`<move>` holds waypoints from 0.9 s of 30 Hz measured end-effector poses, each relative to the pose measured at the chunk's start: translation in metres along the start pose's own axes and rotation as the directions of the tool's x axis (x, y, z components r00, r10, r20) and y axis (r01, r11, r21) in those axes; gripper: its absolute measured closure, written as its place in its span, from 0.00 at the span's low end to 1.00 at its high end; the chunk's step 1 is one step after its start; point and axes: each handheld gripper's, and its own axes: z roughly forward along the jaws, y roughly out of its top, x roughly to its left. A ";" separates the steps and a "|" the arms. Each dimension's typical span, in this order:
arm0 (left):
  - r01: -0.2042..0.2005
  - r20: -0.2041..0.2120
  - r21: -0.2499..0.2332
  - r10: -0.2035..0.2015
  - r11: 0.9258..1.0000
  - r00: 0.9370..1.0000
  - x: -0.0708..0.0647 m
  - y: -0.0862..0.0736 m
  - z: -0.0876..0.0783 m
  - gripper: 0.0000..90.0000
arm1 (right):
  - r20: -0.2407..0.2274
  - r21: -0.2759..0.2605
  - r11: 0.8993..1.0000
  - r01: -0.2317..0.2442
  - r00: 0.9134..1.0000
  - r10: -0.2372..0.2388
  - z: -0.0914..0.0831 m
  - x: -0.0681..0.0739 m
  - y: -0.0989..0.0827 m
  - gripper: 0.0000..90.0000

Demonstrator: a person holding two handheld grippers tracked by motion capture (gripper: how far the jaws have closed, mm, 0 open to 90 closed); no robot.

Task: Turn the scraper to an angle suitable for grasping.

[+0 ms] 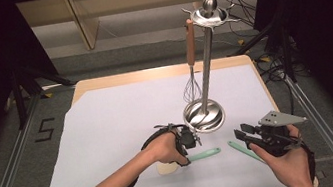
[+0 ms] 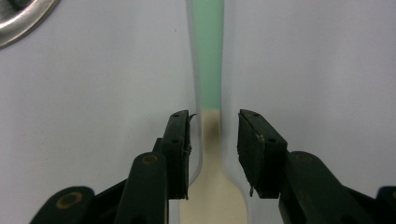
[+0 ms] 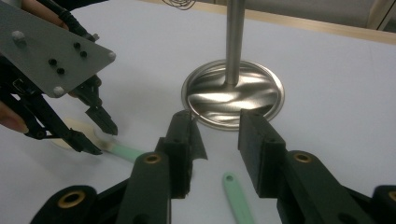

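Observation:
A spatula (image 1: 204, 154) with a mint-green handle and a cream head lies flat on the white sheet near the front edge. My left gripper (image 1: 184, 157) points down over it. In the left gripper view the jaws of my left gripper (image 2: 214, 126) straddle the spatula (image 2: 208, 56) where the handle meets the head, with a gap on each side, so it is open. The right gripper view shows that same left gripper (image 3: 103, 140) over the spatula (image 3: 123, 150). My right gripper (image 1: 240, 131) hovers open to the right, nothing between its fingers (image 3: 187, 140).
A steel utensil stand (image 1: 203, 114) with a round base (image 3: 233, 95) rises just behind the grippers. A whisk (image 1: 193, 87) with a wooden handle hangs from its top. A second green utensil handle (image 1: 244, 151) lies under my right gripper (image 3: 215, 126). The white sheet (image 1: 110, 133) covers the table.

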 end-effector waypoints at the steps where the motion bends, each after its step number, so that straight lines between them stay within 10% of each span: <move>1: 0.000 0.000 0.000 0.000 1.000 1.000 0.000 0.000 0.000 0.70 | 0.000 0.000 1.000 0.000 1.000 0.000 0.000 0.000 0.000 0.73; 27: -0.017 0.008 0.029 0.017 0.999 1.000 0.006 0.008 0.011 0.76 | 0.002 0.002 1.000 0.011 1.000 -0.011 0.000 -0.001 0.000 0.73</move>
